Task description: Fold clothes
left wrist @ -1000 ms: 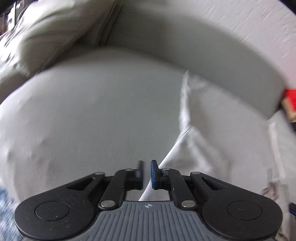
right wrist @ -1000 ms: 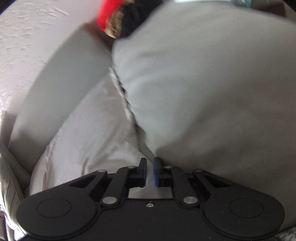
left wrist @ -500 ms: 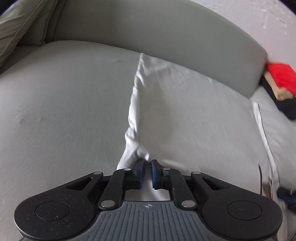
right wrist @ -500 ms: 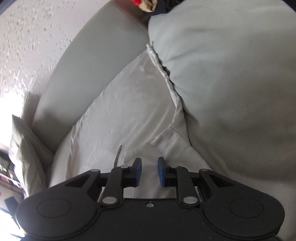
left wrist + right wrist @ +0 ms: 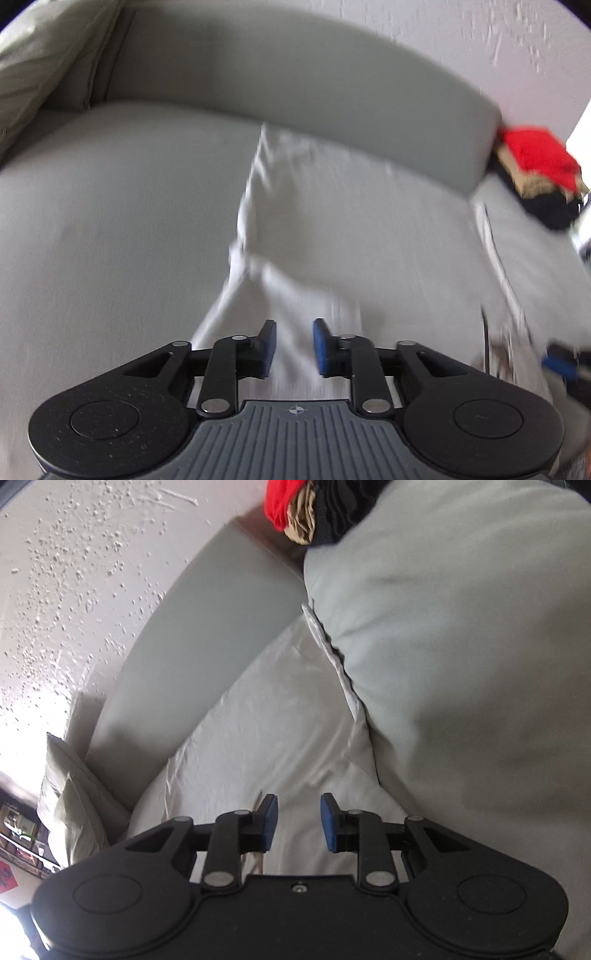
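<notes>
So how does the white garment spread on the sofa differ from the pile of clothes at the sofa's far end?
The white garment is one pale piece lying spread out and fairly flat on the grey sofa seat; the pile of clothes is several pieces heaped together, red, tan and black. The garment lies right before both grippers; the pile sits far off, beyond the sofa's backrest. Neither is gripped: the left gripper and right gripper are opening above the white garment.

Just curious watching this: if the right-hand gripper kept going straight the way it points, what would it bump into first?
Most likely the white garment spread on the sofa. The right gripper, jaws opening, is angled down at it.
</notes>
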Demonstrator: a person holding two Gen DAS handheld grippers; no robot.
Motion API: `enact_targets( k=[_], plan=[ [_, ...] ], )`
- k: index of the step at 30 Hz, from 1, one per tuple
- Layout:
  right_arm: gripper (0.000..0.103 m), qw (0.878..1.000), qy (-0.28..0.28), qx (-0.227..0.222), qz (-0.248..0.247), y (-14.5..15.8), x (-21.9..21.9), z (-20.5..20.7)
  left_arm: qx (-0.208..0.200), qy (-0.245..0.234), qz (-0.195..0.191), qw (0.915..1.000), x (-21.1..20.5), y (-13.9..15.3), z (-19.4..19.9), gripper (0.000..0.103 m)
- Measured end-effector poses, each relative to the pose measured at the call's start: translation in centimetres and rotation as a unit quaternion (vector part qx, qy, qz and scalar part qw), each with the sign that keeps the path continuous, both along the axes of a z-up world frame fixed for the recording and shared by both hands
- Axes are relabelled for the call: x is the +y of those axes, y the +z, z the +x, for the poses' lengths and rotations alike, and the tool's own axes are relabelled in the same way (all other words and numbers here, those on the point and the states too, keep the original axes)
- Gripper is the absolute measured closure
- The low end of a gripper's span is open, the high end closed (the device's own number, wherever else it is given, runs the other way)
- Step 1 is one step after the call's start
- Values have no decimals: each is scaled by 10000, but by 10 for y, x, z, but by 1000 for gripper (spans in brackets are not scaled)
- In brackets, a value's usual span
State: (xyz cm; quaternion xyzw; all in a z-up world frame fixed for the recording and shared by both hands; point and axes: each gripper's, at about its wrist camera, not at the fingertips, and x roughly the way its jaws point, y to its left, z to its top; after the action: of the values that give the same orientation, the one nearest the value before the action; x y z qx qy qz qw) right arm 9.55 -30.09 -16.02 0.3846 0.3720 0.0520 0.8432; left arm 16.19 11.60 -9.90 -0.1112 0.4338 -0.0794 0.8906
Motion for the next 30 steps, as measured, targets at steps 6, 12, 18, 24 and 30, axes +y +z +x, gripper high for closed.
enact_targets(
  k=[6,12,18,24,30],
  plan=[
    [84,9985,77,385,-391,-3,5,-26,133,45,-24,9999,5,-10,-49,92],
    [84,9953,260,259,-901,15,16,-82,-33,-49,-121,9999,4,-4,-110,92],
    [81,9871,944,-629,-1130,34,43,-111,-441,-397,-79,9982,-15,-1,-144,92],
    [82,9795,1295,-140,-1538,25,69,-102,-163,-482,529,9973,-35,-12,-140,92],
    [82,9705,1686,-28,-1722,25,82,-138,-89,-721,506,9961,-39,-14,-165,92]
  ],
)
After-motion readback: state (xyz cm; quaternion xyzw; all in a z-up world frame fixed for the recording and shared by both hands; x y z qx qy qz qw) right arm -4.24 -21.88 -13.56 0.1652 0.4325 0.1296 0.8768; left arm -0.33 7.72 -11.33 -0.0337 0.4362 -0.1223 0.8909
